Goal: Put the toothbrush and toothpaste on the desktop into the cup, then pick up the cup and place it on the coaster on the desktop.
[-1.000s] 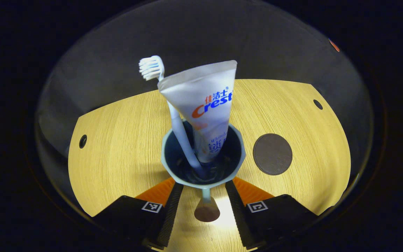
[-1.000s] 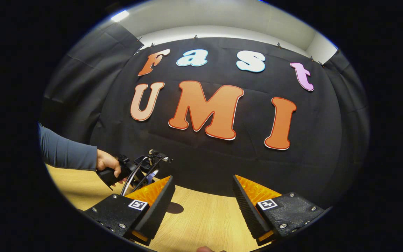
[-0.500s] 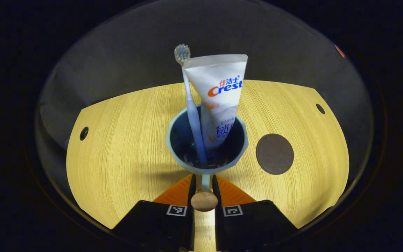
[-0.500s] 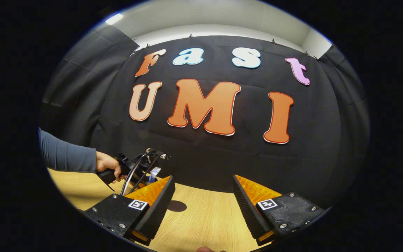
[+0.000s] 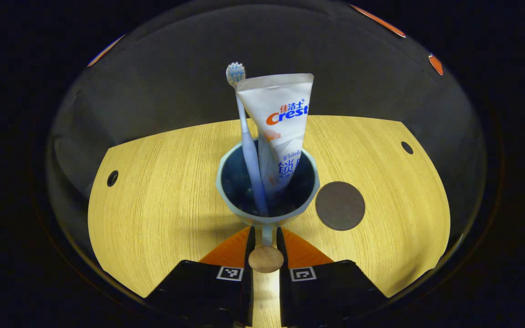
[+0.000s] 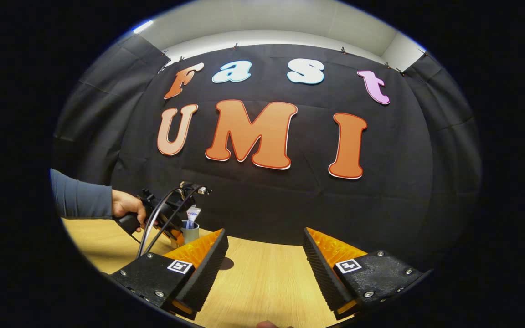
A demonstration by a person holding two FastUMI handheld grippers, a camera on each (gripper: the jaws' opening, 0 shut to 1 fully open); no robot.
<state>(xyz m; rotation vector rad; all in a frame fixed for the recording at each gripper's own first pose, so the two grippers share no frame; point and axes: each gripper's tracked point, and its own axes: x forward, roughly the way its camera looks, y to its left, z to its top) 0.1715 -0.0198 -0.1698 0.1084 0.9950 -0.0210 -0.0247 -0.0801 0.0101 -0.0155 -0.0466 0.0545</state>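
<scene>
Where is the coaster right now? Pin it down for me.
In the left gripper view the coaster lies flat on the desktop, just right of the cup that the left gripper holds by its handle.

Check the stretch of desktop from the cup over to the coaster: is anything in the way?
Nothing visible is. The left gripper is shut on the handle of the cup, and bare desktop lies between it and the coaster close beside it.

pale blue cup [image 5: 226, 182], brown coaster [image 5: 340, 206]
</scene>
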